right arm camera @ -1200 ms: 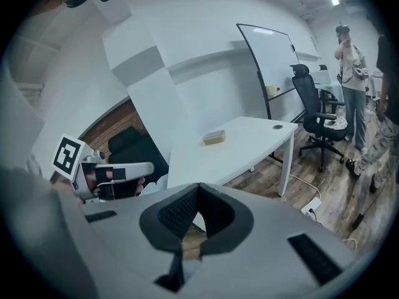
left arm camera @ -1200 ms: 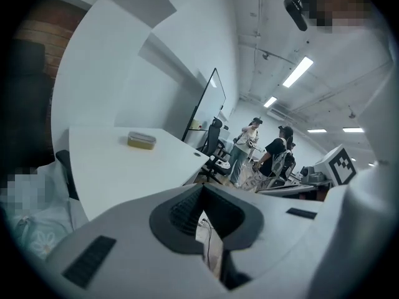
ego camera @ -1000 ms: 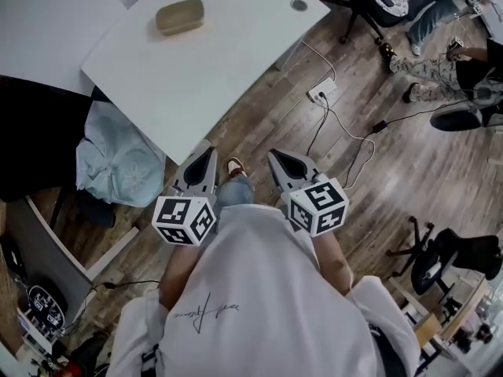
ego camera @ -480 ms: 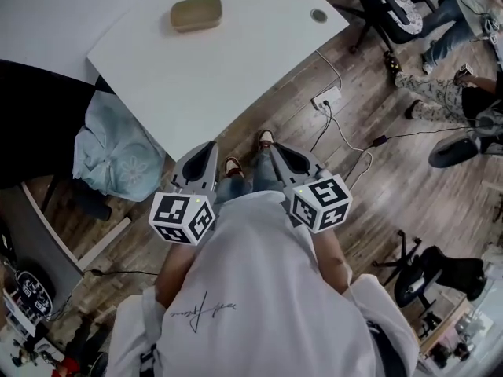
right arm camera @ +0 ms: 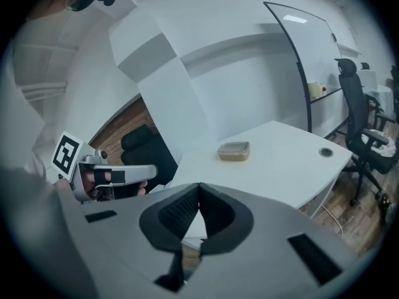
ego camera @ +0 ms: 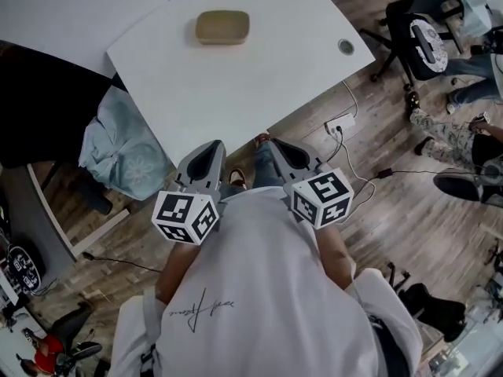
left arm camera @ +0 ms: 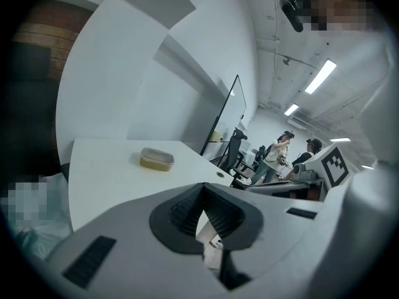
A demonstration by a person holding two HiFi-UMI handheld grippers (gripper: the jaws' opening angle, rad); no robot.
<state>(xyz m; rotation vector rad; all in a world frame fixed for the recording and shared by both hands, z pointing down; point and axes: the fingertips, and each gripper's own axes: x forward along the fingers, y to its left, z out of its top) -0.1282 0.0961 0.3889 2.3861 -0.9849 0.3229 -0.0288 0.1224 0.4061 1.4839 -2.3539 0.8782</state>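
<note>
Tan lidded container (ego camera: 222,27) on white table (ego camera: 236,100)

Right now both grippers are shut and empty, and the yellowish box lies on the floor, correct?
No. The yellowish box lies on the table, not the floor; the head view shows it. The left gripper and right gripper are shut and empty.

white table (ego camera: 259,85); tan container (ego camera: 222,27); pale-blue floral cloth (ego camera: 118,149); brown wood floor (ego camera: 409,214)

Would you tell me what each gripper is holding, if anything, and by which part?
Nothing: the left gripper and right gripper are both shut, empty.
</note>
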